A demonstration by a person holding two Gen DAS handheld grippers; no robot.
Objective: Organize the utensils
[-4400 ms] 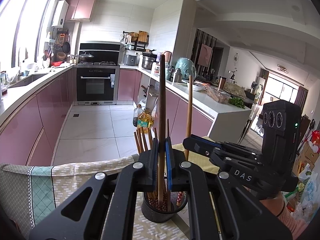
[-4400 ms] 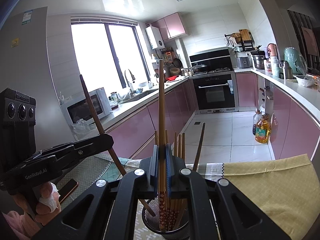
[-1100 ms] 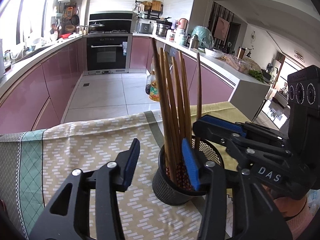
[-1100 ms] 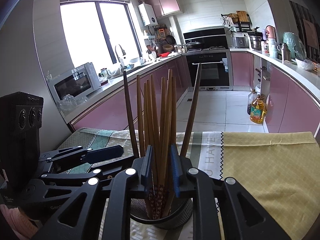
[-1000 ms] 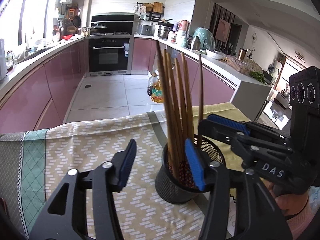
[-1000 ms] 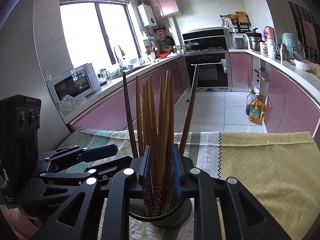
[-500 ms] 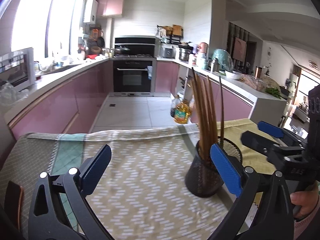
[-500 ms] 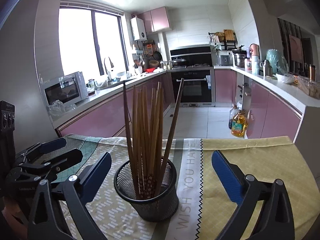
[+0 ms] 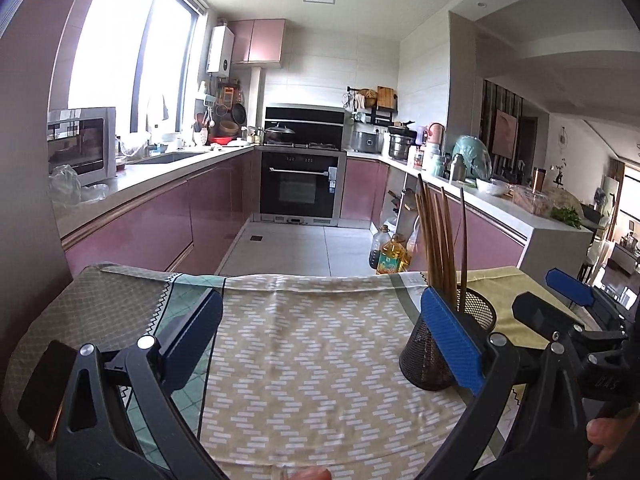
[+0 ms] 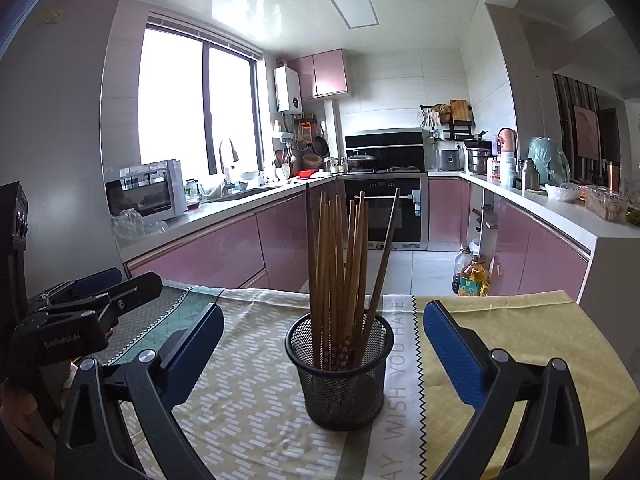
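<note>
A microwave (image 10: 146, 194) sits left; oil bottles (image 10: 470, 276) stand on the floor.

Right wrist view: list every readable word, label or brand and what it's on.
"WISH YOU HAVE": printed along the tablecloth's grey band, cut off at both ends.
"GenRobot.AI": on the left claw's black body, small and soft, partly guessed.
Stickers on the grey panel top left: too blurred.
Oil bottle label: too small.
</note>
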